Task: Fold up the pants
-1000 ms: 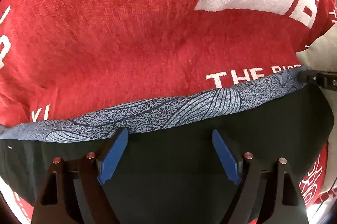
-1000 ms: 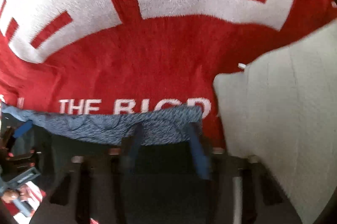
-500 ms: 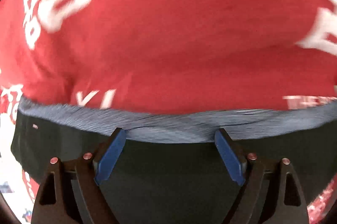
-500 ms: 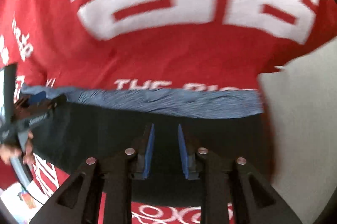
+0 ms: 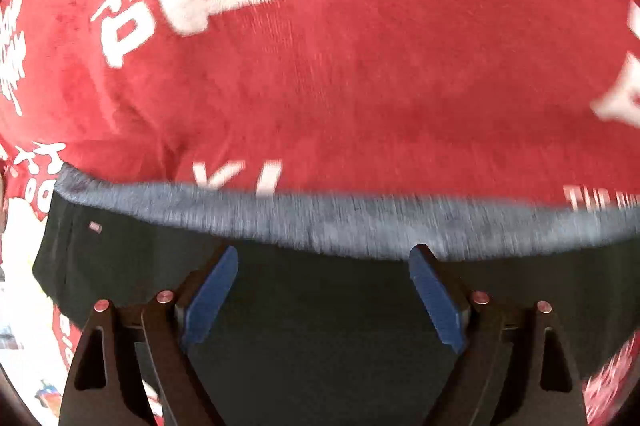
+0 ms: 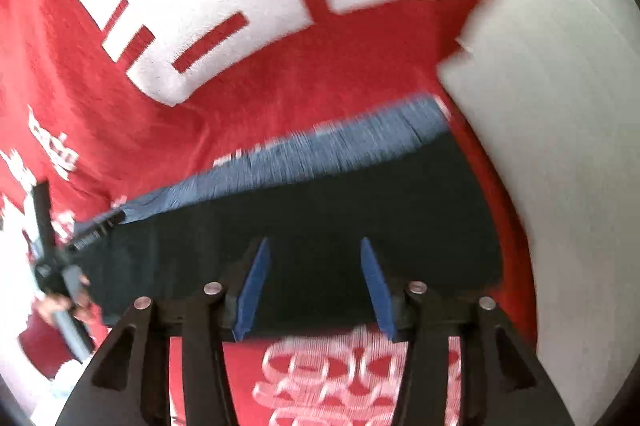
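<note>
Above the dark pants (image 5: 320, 326), the left claw (image 5: 324, 290) gapes wide and empty, the right claw (image 6: 312, 286) just opening, empty

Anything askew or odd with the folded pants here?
Nothing stands out. The black pants with the blue-grey patterned waistband lie flat and folded on the red printed blanket; left gripper and right gripper are open, holding nothing.

right gripper (image 6: 312, 286) lets go of the pants (image 6: 320, 226), jaws just opening with nothing between them; left gripper (image 5: 322, 290) slides left along the waistband (image 5: 320, 218).
</note>
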The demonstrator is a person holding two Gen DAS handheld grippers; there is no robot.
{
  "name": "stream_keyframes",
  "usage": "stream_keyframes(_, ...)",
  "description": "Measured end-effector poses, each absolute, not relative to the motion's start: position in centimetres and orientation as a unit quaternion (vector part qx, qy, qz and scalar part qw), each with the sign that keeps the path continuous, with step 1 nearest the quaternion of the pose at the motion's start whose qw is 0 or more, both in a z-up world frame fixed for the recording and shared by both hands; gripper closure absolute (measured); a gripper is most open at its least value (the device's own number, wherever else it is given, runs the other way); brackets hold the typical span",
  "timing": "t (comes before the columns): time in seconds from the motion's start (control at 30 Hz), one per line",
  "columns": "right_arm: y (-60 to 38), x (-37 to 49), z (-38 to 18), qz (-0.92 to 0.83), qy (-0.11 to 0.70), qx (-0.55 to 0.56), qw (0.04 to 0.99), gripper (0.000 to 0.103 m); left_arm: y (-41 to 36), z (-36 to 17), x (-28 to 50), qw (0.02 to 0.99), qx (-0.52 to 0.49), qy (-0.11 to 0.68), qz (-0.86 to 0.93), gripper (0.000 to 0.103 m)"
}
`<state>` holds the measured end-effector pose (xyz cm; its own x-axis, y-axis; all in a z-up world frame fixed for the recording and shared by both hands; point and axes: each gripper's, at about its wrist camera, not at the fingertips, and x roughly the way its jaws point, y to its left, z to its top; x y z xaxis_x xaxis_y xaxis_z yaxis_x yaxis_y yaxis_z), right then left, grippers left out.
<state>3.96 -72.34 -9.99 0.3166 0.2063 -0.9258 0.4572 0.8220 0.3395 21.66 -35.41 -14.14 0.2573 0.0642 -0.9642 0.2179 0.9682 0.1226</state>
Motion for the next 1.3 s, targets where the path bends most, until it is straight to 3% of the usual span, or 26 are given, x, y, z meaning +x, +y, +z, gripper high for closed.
stream_keyframes(0.13,-73.2,-1.8,-10.9,-0.151,0.567,0.344,0.733,0.051,-36.5,-14.7,17.1,0.771,0.135,0.618,-0.068,0.014)
stream_keyframes(0.4,-73.8,-1.9,-12.5,-0.210,0.517,0.412,0.720,0.052,-36.7,-16.1,14.6,0.764,0.121,0.630,-0.061,0.014)
stream_keyframes(0.43,-73.8,-1.5,-12.5,-0.211,0.515,0.408,0.724,0.057,-36.8,-16.1,14.6,0.763,0.122,0.632,-0.060,0.014)
stream_keyframes(0.47,-73.5,-0.9,-12.7,-0.212,0.518,0.403,0.724,0.083,-36.9,-16.0,14.5,0.763,0.126,0.632,-0.060,0.014)
stream_keyframes(0.5,-73.4,-0.7,-12.7,-0.217,0.523,0.394,0.724,0.097,-36.5,-16.1,14.9,0.762,0.130,0.631,-0.062,0.014)
stream_keyframes(0.6,-72.4,-0.2,-11.3,-0.217,0.532,0.340,0.745,0.098,-37.1,-16.1,16.0,0.761,0.136,0.630,-0.069,0.014)
stream_keyframes(0.73,-72.2,-0.5,-14.1,-0.213,0.577,0.327,0.718,0.095,-36.5,-16.6,15.7,0.762,0.119,0.633,-0.069,0.014)
stream_keyframes(0.77,-72.7,-1.1,-13.7,-0.214,0.568,0.335,0.721,0.085,-36.3,-16.5,15.8,0.760,0.117,0.636,-0.068,0.014)
stream_keyframes(0.8,-72.9,-1.3,-13.4,-0.221,0.566,0.333,0.721,0.066,-36.3,-16.3,15.7,0.758,0.120,0.637,-0.068,0.014)
stream_keyframes(0.87,-72.7,-2.2,-11.7,-0.237,0.566,0.313,0.725,0.051,-36.0,-15.6,15.5,0.758,0.132,0.635,-0.070,0.014)
stream_keyframes(1.17,-64.1,-1.0,-9.1,-0.151,0.594,0.239,0.753,0.051,-29.7,-12.9,19.4,0.790,0.129,0.598,-0.039,0.014)
stream_keyframes(1.3,-58.4,0.9,-9.4,-0.115,0.597,0.246,0.755,0.051,-26.0,-14.6,23.9,0.795,0.135,0.591,-0.030,0.014)
